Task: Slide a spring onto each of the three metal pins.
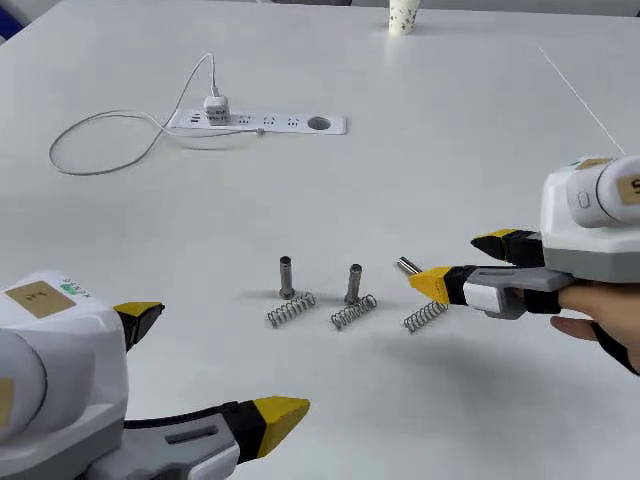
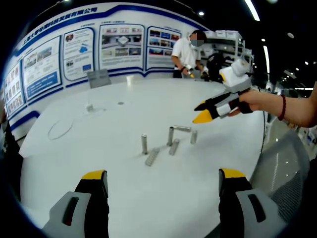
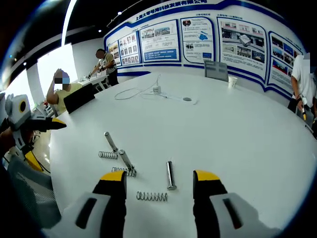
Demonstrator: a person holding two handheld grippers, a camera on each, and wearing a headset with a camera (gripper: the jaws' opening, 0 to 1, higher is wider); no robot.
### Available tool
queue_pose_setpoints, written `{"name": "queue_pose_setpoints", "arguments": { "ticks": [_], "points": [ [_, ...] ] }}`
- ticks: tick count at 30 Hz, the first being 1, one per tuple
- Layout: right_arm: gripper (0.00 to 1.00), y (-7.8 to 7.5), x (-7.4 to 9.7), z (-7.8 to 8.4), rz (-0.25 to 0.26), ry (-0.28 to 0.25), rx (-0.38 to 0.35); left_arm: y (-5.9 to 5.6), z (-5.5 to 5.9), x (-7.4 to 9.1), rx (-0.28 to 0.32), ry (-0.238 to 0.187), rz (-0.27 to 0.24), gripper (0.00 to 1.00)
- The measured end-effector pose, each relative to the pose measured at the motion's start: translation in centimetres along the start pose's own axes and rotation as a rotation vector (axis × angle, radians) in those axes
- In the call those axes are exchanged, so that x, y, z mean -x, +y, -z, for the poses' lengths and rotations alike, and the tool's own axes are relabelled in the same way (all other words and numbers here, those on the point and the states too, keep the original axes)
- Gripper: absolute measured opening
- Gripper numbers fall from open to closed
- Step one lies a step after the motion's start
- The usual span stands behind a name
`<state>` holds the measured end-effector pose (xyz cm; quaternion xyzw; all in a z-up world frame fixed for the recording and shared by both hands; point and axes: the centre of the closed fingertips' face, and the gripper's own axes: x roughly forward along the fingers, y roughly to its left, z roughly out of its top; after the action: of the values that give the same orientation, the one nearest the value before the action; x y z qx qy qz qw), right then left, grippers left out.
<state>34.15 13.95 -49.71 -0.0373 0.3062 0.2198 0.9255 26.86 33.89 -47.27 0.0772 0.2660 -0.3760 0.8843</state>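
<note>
Blocking part of one pin (image 1: 405, 265), the right hand-held gripper (image 1: 450, 262) gapes.

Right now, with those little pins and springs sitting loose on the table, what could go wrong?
The fallen pin lies on its side close to the open right gripper; a nudge from a jaw might roll it away. The two upright pins stand free with nothing holding them, so a bump could topple them. The springs are small and loose; a hard pinch might flick one off.
</note>
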Motion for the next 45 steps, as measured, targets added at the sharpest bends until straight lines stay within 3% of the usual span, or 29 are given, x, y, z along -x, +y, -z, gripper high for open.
{"name": "queue_pose_setpoints", "arguments": {
  "ticks": [18,29,45],
  "points": [
    [0.32,-0.9,-3.7,1.2,-0.010,0.042,0.020,-0.1,0.1,-0.2,-0.003,-0.014,0.002,0.91],
    [0.26,-1.4,-6.2,1.8,-0.019,0.069,0.044,-0.4,0.2,-0.5,-0.011,-0.007,0.014,0.89],
    [0.16,-1.6,-7.8,2.2,-0.029,0.090,0.012,-0.3,0.7,-0.8,-0.014,0.013,0.021,0.89]
  ]
}}
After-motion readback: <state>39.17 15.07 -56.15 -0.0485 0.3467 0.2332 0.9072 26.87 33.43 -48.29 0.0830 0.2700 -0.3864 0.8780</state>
